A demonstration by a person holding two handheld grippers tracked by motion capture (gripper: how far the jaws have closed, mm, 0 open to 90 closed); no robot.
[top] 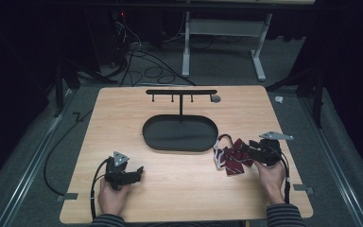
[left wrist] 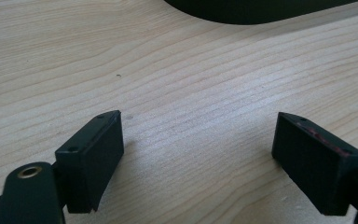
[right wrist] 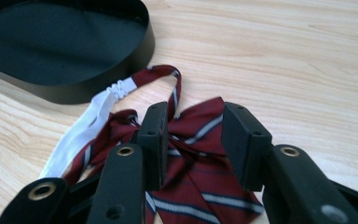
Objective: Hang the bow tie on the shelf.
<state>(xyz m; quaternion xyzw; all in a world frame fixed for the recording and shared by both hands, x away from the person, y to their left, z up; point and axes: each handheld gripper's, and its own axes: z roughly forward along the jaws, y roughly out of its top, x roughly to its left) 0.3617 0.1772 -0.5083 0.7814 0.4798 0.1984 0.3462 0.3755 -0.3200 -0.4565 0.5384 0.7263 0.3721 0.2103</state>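
High view: my right claw, at right of centre, straddles the striped bow tie beside the black tray, positioned for pickup.

Left gripper view: my left claw idles spread over bare table.

Right gripper view: the jaws flank the knot; whether the pads press, I cannot tell.

Lab: dark curtains, floor cables, wooden table

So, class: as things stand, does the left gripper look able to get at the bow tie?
Probably not without a long reach: the left gripper rests open at the table's near left, while the bow tie lies far right, already between the right gripper's jaws. Nothing blocks the path.
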